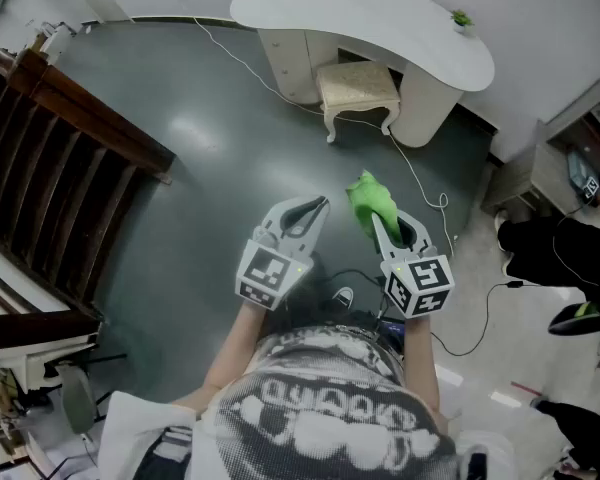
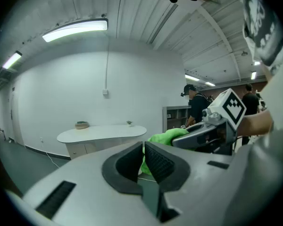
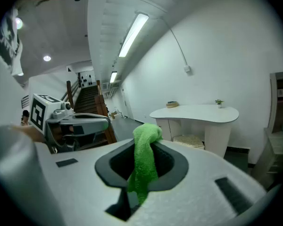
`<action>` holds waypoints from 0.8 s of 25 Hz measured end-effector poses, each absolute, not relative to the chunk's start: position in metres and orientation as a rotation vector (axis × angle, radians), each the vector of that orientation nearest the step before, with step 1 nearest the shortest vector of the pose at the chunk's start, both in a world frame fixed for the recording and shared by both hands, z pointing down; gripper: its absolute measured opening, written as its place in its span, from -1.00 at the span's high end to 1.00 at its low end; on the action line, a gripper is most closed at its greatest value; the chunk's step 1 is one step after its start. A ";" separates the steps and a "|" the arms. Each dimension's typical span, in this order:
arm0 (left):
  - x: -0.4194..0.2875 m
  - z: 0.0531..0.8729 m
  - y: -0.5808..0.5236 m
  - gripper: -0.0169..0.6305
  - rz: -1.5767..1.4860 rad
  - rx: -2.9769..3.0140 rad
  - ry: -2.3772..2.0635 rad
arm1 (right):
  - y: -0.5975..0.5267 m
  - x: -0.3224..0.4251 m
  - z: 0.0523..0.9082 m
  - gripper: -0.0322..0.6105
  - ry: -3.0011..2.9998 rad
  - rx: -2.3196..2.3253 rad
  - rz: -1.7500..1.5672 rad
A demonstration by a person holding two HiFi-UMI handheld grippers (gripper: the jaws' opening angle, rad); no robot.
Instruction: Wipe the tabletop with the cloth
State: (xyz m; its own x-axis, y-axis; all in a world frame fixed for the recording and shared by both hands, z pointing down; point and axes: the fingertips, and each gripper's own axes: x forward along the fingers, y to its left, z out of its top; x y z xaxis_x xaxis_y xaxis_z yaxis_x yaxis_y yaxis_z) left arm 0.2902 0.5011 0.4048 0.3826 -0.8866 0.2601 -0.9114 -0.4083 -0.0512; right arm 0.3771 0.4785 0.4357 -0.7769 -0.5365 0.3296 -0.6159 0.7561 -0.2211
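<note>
The white curved tabletop [image 1: 360, 13] stands far ahead across the grey floor; it also shows in the left gripper view [image 2: 101, 132] and the right gripper view [image 3: 195, 112]. My right gripper [image 1: 385, 220] is shut on a green cloth [image 1: 370, 200], which sticks up from between its jaws [image 3: 144, 157]. The left gripper [image 1: 321, 204] is beside it, jaws together with nothing between them [image 2: 144, 149]. From the left gripper view the cloth [image 2: 167, 136] shows behind the pads, held by the right gripper [image 2: 212, 131]. Both grippers are held near my chest, well short of the table.
A cream stool [image 1: 358, 86] sits under the table, and a small plant [image 1: 462, 18] on its right end. A white cable [image 1: 412, 173] runs across the floor. A dark wooden stair railing [image 1: 70, 108] is at left. People [image 1: 555, 253] and shelves [image 1: 580, 148] are at right.
</note>
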 end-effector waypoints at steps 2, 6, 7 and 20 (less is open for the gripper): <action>0.287 0.408 0.497 0.91 0.382 2.520 -1.650 | 0.474 0.374 0.438 0.76 -2.712 0.906 0.480; 0.279 0.412 0.487 0.91 0.386 2.507 -1.652 | 0.464 0.369 0.441 0.76 -2.721 0.913 0.518; 0.276 0.413 0.484 0.91 0.388 2.505 -1.650 | 0.461 0.367 0.441 0.76 -2.720 0.916 0.523; 0.205 0.410 0.421 0.91 0.381 2.527 -1.621 | 0.399 0.305 0.440 0.76 -2.673 0.962 0.540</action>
State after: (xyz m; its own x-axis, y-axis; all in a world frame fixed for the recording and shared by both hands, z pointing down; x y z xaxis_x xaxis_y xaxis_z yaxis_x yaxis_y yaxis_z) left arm 0.2048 0.4209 0.4097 0.3965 -0.8771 0.2711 -0.9060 -0.4215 -0.0387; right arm 0.3055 0.3995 0.4396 -0.7512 -0.5593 0.3507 -0.6515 0.7136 -0.2576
